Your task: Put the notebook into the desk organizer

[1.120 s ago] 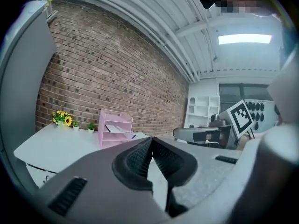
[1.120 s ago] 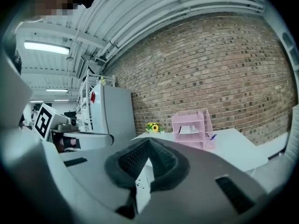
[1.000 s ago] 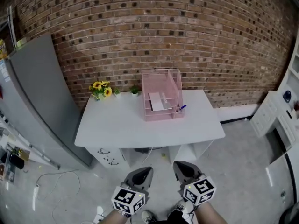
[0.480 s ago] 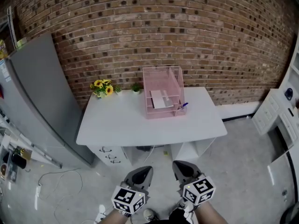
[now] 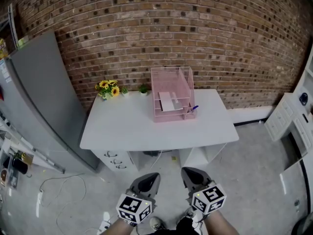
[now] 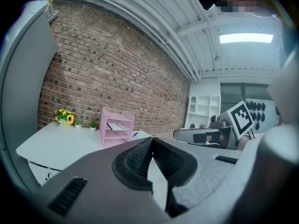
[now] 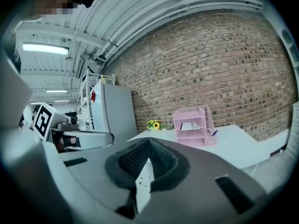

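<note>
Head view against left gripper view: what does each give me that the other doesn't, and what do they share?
Only the head view: the grey floor, the drawers under the desk, and the left gripper seen from above. Only the left gripper view: the ceiling light and that gripper's jaws up close, tips together with nothing between them. Both: the pink desk organizer on the desk, the sunflowers, the brick wall and the right gripper.

pink desk organizer (image 5: 172, 93) upright on desk, near brick wall; pale notebook (image 5: 166, 102) flat on its shelf.
</note>
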`<state>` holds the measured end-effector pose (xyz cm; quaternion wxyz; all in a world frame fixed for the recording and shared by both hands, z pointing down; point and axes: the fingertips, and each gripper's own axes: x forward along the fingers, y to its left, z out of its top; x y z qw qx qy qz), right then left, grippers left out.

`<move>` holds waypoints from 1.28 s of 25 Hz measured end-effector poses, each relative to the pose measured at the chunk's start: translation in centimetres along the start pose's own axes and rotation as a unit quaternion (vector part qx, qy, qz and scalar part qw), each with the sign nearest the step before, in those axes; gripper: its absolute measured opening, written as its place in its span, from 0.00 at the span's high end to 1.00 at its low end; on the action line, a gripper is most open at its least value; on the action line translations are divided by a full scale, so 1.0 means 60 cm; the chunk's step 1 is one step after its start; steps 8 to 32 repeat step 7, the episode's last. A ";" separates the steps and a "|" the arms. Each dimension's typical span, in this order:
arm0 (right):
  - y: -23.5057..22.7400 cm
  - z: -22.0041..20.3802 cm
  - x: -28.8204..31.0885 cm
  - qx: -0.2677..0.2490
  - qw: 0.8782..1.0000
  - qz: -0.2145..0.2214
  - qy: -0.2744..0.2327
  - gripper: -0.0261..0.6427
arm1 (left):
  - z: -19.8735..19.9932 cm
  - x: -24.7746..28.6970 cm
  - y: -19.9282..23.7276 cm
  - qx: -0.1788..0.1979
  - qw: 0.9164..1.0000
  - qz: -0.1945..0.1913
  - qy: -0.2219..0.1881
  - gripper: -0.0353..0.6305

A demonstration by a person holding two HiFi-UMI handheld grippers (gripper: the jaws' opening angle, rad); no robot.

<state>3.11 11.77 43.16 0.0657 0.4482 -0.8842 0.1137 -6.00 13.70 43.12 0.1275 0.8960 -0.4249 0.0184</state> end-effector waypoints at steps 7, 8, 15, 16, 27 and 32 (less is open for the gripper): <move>-0.006 0.000 -0.007 -0.002 1.000 -0.001 -0.001 0.96 | -0.004 0.005 -0.009 0.002 1.000 -0.002 0.000 0.94; -0.006 0.000 -0.007 -0.002 1.000 -0.001 -0.001 0.96 | -0.004 0.005 -0.009 0.002 1.000 -0.002 0.000 0.94; -0.006 0.000 -0.007 -0.002 1.000 -0.001 -0.001 0.96 | -0.004 0.005 -0.009 0.002 1.000 -0.002 0.000 0.94; -0.006 0.000 -0.007 -0.002 1.000 -0.001 -0.001 0.96 | -0.004 0.005 -0.009 0.002 1.000 -0.002 0.000 0.94; -0.006 0.000 -0.007 -0.002 1.000 -0.001 -0.001 0.96 | -0.004 0.005 -0.009 0.002 1.000 -0.002 0.000 0.94; -0.006 0.000 -0.007 -0.002 1.000 -0.001 -0.001 0.96 | -0.004 0.005 -0.009 0.002 1.000 -0.002 0.000 0.94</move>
